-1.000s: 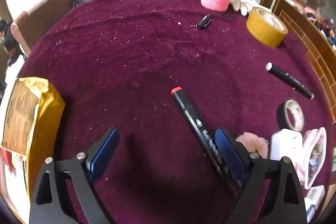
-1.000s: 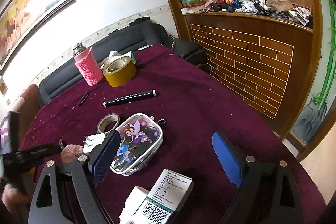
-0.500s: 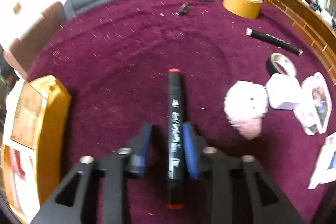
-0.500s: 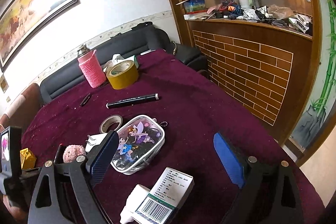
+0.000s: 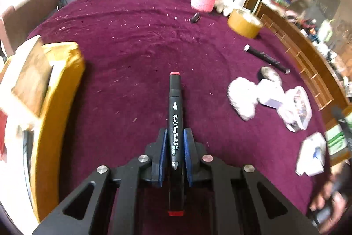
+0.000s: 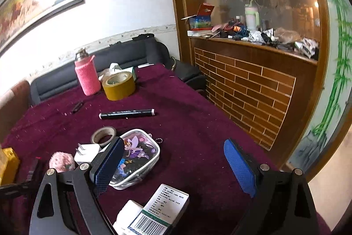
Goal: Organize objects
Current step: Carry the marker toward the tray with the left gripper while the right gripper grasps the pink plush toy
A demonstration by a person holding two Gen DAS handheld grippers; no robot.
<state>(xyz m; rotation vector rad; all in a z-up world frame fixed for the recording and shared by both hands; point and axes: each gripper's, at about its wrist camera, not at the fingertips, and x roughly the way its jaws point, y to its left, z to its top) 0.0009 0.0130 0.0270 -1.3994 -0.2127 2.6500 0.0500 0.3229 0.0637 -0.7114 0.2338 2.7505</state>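
My left gripper (image 5: 175, 142) is shut on a black art marker with red end caps (image 5: 175, 111), which points forward between the blue pads, lifted above the purple tablecloth (image 5: 132, 54). My right gripper (image 6: 173, 160) is open and empty, held over the table's right part above a clear fairy-print pouch (image 6: 136, 153). A second black marker (image 6: 127, 113) lies on the cloth beyond it, also in the left wrist view (image 5: 266, 58).
A yellow box (image 5: 41, 89) is at the left. A pink-sleeved bottle (image 6: 87, 75), a brown tape roll (image 6: 118, 85), a small tape roll (image 6: 103, 136), a white charger (image 6: 87, 152), a pink pompom (image 6: 62, 161) and a barcoded box (image 6: 158, 210) lie about. A brick-faced counter (image 6: 253, 89) stands at the right.
My left gripper closed on the red-capped marker and lifted it, swinging slightly so the yellow box looms nearer. My right gripper stayed open and drifted a little.
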